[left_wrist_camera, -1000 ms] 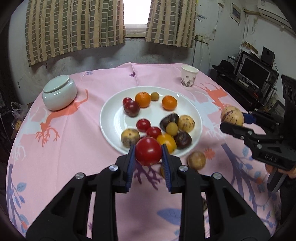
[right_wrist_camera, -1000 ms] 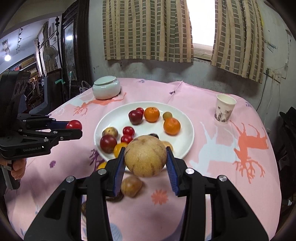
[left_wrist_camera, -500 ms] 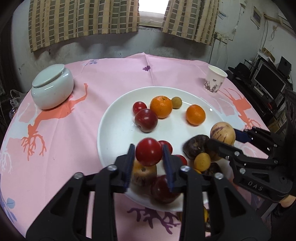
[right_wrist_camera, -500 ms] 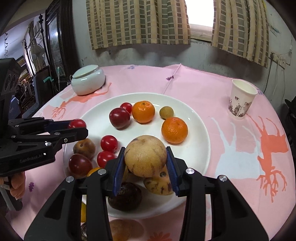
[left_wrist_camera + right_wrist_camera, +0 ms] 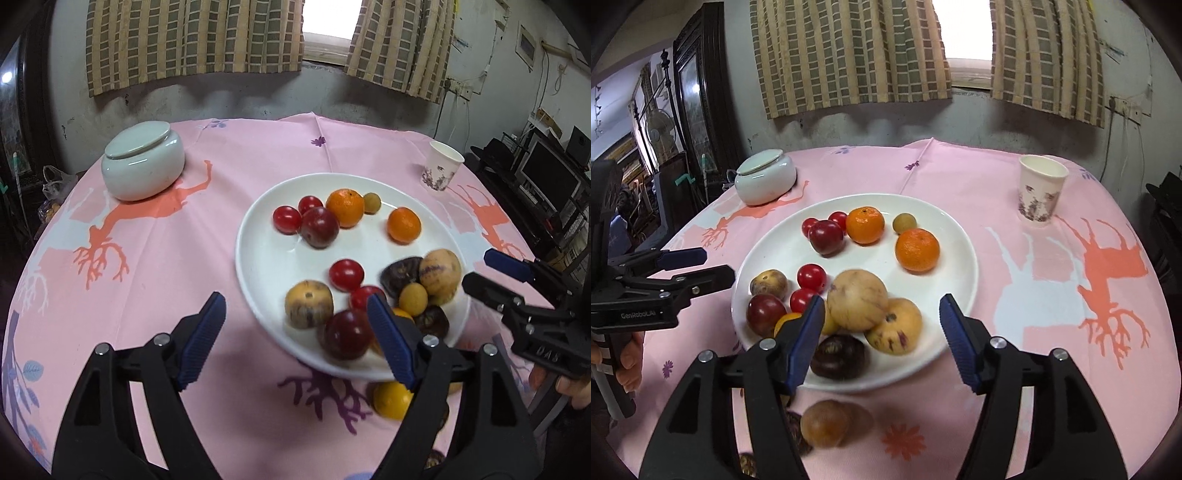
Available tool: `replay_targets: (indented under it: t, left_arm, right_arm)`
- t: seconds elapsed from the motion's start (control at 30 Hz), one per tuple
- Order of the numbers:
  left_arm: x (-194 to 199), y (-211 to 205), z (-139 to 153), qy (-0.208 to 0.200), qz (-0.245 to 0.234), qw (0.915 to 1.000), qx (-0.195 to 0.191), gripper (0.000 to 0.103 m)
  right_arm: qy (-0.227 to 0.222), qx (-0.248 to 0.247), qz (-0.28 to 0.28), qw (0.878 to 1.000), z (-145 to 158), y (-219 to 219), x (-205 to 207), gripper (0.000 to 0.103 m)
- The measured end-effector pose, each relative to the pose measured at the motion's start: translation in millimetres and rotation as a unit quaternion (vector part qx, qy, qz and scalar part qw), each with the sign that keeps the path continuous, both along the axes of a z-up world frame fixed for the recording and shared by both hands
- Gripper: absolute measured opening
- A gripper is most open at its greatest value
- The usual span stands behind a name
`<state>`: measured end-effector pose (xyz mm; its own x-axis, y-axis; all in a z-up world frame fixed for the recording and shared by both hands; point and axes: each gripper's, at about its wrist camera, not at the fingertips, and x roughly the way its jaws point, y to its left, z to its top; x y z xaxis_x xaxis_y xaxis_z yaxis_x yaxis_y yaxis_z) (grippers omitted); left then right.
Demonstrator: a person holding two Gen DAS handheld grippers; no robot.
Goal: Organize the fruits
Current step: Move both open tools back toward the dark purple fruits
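A white plate [image 5: 266, 258] [image 5: 775, 251] on the pink tablecloth holds several fruits: oranges, plums, tomatoes and brown speckled ones. A red tomato [image 5: 286, 219] lies at the plate's far left beside a dark plum [image 5: 319, 226]. A pale speckled round fruit [image 5: 857, 299] [image 5: 439, 271] rests at the plate's near side on other fruit. My left gripper [image 5: 295, 301] [image 5: 714, 264] is open and empty at the plate's left edge. My right gripper [image 5: 882, 302] [image 5: 480, 268] is open and empty just in front of the pale fruit.
Loose fruits lie on the cloth before the plate: a yellow-orange one [image 5: 391, 400] and a brown one [image 5: 823, 422]. A pale lidded jar [image 5: 142, 164] stands far left, a paper cup [image 5: 441, 170] far right. A hand [image 5: 628, 354] holds the left tool.
Both grippers have opened. The left one let go of the red tomato and the right one let go of the pale speckled fruit; both fruits now lie on the plate.
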<state>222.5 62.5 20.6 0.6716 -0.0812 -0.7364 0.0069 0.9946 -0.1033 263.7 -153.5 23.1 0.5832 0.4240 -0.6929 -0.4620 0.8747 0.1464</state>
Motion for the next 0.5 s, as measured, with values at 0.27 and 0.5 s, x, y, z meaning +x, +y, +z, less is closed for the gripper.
replay_targets:
  t: [0.27, 0.5]
  left_arm:
    - [-67, -31, 0, -0.001, -0.054, 0.9985, 0.010, 0.085]
    - [-112, -65, -23, 0.022, -0.089, 0.9955, 0.021, 0.086]
  right_arm:
    - [0.011, 0.024, -0.026, 0.999, 7, -45, -41, 0.066]
    - [0.012, 0.055, -0.027, 0.998, 9, -67, -79, 0.066]
